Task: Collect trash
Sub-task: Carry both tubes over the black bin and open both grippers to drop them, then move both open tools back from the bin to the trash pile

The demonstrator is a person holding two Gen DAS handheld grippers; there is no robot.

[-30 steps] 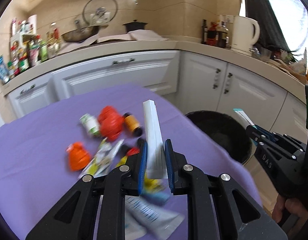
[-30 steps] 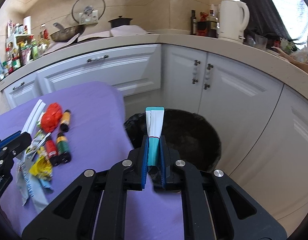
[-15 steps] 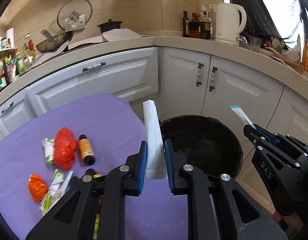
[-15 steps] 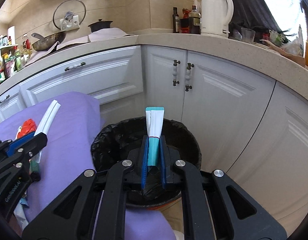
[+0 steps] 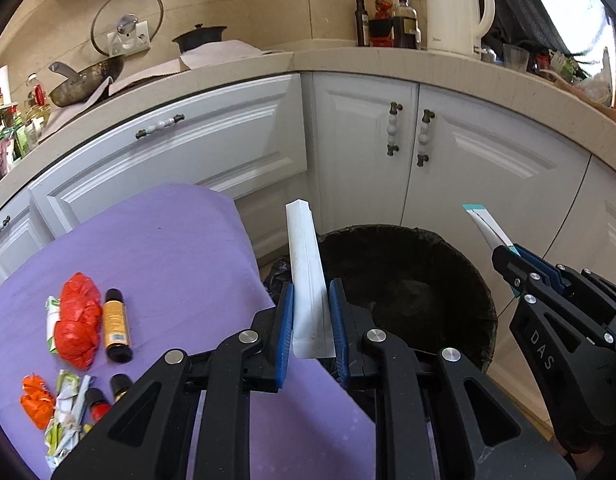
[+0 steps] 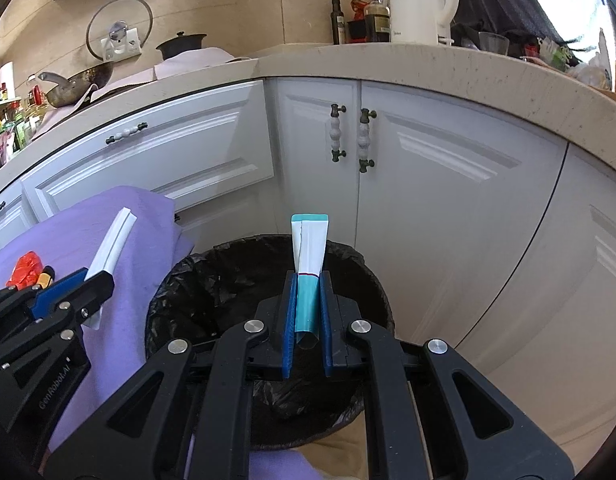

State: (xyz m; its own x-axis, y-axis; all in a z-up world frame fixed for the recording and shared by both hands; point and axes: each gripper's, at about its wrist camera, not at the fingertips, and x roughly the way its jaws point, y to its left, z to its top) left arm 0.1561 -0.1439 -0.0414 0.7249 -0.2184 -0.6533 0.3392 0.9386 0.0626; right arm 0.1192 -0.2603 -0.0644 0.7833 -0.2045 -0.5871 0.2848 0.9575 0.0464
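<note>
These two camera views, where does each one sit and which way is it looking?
Left wrist view: sits on the left tool, looking forward and down along its fingers, which clamp a white packet; beyond lie the purple cloth and the black bin. The right tool shows at the right edge.
Right wrist view: sits on the right tool, which clamps a teal-and-white tube above the bin. The left tool shows at the left.
Shared: bin, cloth, cabinets, kettle, both tools.
</note>
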